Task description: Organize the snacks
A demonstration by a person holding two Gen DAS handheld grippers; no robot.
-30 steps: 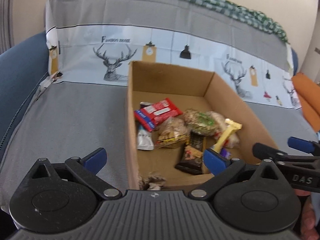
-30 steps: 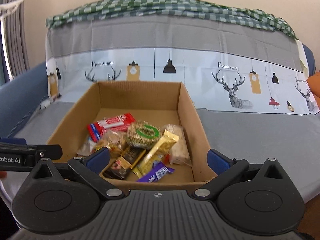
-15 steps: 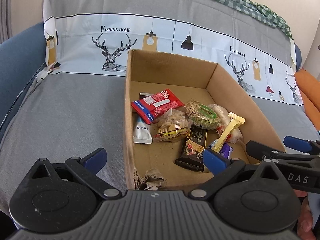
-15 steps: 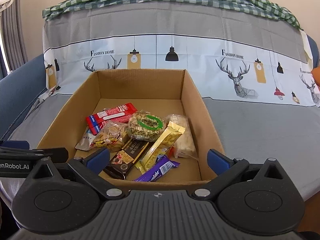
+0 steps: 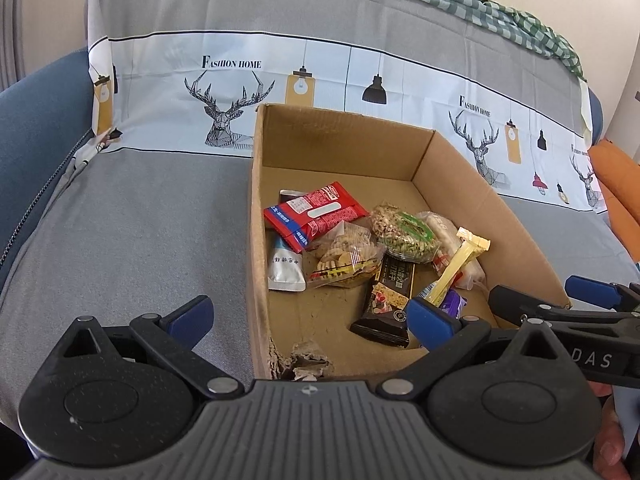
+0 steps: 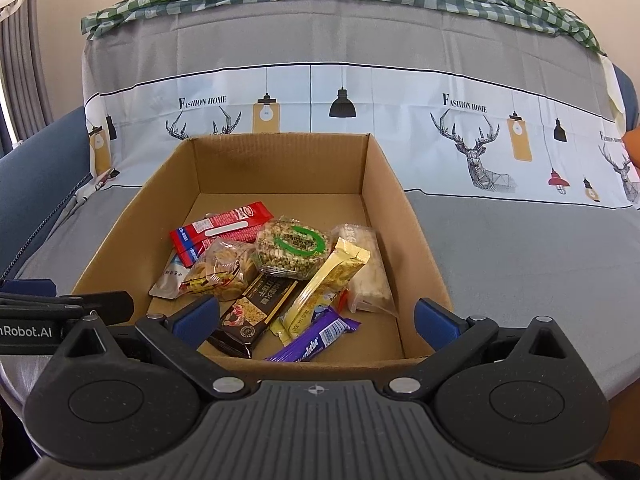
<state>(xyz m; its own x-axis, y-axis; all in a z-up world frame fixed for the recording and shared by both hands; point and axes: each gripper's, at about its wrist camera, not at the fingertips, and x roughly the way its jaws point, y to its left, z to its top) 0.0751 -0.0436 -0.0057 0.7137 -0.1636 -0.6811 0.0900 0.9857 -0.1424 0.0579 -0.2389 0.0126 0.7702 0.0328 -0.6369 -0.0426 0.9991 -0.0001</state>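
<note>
Both grippers have tilted down over the cardboard box (image 6: pixel 416 248); released right gripper (image 6: pixel 316 320) sits nearest the purple bar (image 6: pixel 316 340), lying diagonally; left gripper (image 5: pixel 308 320) released too.

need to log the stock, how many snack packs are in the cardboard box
8 visible: red pack, white pouch, clear cookie bag, green-label tub, dark bar, yellow bar, purple bar, white rice-cake pack. More may hide underneath.

Grey-covered sofa (image 6: pixel 520 248) carries a cardboard box (image 6: pixel 416 236).
</note>
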